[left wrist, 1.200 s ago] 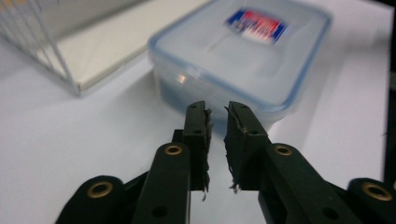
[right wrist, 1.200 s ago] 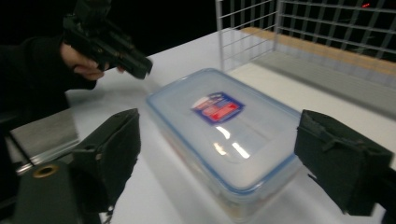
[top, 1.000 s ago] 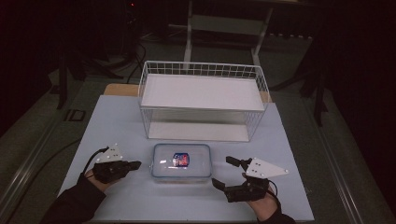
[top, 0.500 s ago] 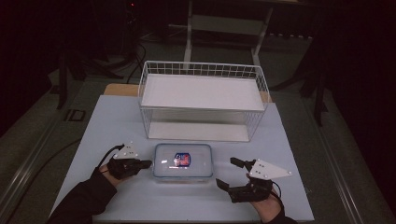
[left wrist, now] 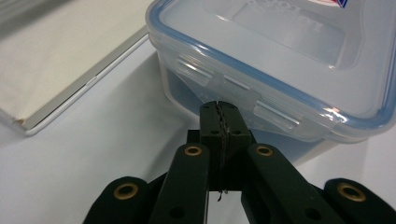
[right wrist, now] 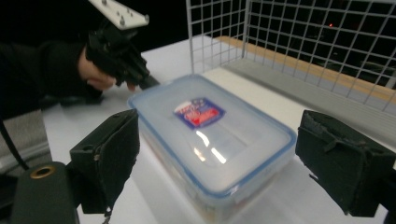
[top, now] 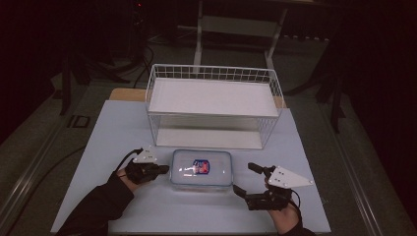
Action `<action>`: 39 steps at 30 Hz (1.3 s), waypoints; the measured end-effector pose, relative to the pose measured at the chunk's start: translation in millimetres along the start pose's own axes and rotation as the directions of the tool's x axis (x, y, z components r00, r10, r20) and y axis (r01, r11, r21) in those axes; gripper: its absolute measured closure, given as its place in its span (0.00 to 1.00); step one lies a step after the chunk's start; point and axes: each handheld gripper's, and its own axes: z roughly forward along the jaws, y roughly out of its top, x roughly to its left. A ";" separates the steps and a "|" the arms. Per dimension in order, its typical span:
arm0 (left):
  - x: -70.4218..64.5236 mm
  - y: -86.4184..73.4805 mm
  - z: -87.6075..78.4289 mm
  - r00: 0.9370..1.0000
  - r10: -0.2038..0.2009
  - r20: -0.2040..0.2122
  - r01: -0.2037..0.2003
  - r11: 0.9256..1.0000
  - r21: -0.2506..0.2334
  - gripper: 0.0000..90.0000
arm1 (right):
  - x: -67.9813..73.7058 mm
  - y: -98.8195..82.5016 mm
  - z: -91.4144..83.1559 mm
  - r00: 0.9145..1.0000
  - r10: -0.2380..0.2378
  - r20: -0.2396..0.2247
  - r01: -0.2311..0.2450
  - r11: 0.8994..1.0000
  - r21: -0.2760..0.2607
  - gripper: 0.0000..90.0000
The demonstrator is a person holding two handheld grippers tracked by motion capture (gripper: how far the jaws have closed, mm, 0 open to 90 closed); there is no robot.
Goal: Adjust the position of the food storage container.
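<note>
While the left tongs stay pressed together and the right tongs spread, the container's red-blue label is unreadable.

The container is clear glossy plastic with a blue-tinted rim, and its smooth lid catches bright glints around a printed red and blue label. The rack is thin white-coated wire. The table looks smooth, matt and pale. Both grippers' jaws are matt black, the left gripper's with finely ridged inner faces.
</note>
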 end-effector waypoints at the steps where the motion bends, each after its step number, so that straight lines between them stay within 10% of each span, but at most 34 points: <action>1: 0.0 1.2 1.5 1.000 0.002 -0.001 -0.002 1.000 0.001 1.00 | -0.8 0.5 -1.0 1.000 -0.003 0.010 0.003 1.000 -0.006 0.15; 10: -3.3 9.1 11.4 1.000 0.001 0.029 -0.001 1.000 0.003 1.00 | -1.7 -0.7 -6.8 0.996 -0.051 0.075 0.051 0.999 0.001 0.16; 16: -5.1 14.9 18.1 0.999 0.003 0.039 -0.003 1.000 0.006 1.00 | -11.2 -2.8 -3.5 0.999 0.029 0.021 -0.031 0.995 0.094 0.17; 39: -10.0 31.2 26.1 0.998 0.004 0.064 -0.006 1.000 0.027 0.94 | -5.8 1.5 -15.8 0.997 0.006 0.077 -0.009 0.999 0.039 0.12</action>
